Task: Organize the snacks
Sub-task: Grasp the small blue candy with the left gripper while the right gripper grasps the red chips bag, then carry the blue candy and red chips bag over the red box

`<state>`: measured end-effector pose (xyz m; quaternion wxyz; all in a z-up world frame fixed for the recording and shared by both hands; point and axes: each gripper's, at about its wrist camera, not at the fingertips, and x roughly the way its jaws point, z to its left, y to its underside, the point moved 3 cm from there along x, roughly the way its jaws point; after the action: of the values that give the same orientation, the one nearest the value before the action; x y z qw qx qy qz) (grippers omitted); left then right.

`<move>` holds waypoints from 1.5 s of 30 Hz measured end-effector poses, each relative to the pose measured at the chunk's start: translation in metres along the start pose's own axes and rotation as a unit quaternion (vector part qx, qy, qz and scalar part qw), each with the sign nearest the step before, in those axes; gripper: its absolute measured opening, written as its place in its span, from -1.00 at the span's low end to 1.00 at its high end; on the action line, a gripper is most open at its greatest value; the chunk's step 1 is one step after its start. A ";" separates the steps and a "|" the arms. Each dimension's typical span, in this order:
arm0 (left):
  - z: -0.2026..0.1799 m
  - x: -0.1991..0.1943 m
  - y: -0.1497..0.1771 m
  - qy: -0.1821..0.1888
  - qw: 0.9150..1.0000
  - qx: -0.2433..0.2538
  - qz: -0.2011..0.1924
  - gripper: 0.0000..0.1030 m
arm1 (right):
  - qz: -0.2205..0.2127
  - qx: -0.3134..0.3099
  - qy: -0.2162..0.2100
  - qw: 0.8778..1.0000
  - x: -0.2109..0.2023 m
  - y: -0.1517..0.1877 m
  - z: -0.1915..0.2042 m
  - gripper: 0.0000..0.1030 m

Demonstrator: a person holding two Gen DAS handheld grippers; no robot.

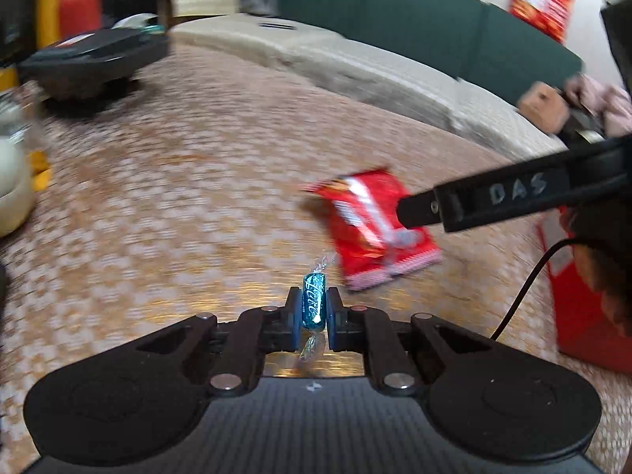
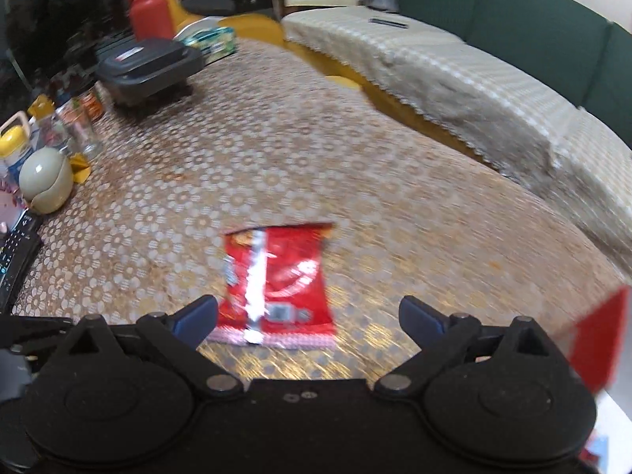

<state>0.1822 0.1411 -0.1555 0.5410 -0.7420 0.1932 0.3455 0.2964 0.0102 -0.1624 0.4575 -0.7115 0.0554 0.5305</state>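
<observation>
**Candy clamped on the left, red packet under the open right**

You are working over a table point(image 2: 276, 166) draped in a gold cloth with a white floral lattice, and a cushioned bench with a pale woven cover point(image 2: 474, 91) and a dark green backrest point(image 2: 533, 12) is running along its far side. At the far left of the table a black lidded appliance point(image 2: 148, 65) is sitting near a red bottle point(image 2: 152, 8), with a grey-green round container point(image 2: 45, 181) and a few glasses and jars closer to the edge.

Your left gripper point(image 1: 314, 310) is pinching a small candy in a blue foil wrapper point(image 1: 314, 304) between its blue pads; the candy is standing upright in the grip, its twisted clear ends sticking out above and below, lifted off the cloth.

Just beyond it and to the right, a red snack packet point(image 1: 371, 233) is lying flat on the cloth, its crimped pale edge facing you. In the left wrist view, a black finger of your right gripper point(image 1: 418, 213) is reaching in over that packet.

Your right gripper point(image 2: 308, 318) is hanging wide, released, with nothing between its blue pads; the red snack packet point(image 2: 276, 276) is lying on the table below and between the fingers, nearer the left one. Whether that finger is touching it is unclear through the blur. A red box point(image 2: 600, 335) is showing at the right edge.
</observation>
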 end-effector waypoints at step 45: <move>-0.025 -0.058 -0.001 0.018 0.998 0.042 -0.041 -0.76 | -0.016 0.087 0.061 0.994 -0.096 0.047 0.000 0.37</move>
<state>0.1507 0.1129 -0.1081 0.5817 -0.7321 0.1872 0.3011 0.2283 -0.0564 -0.1130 0.5219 -0.7010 0.1174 0.4717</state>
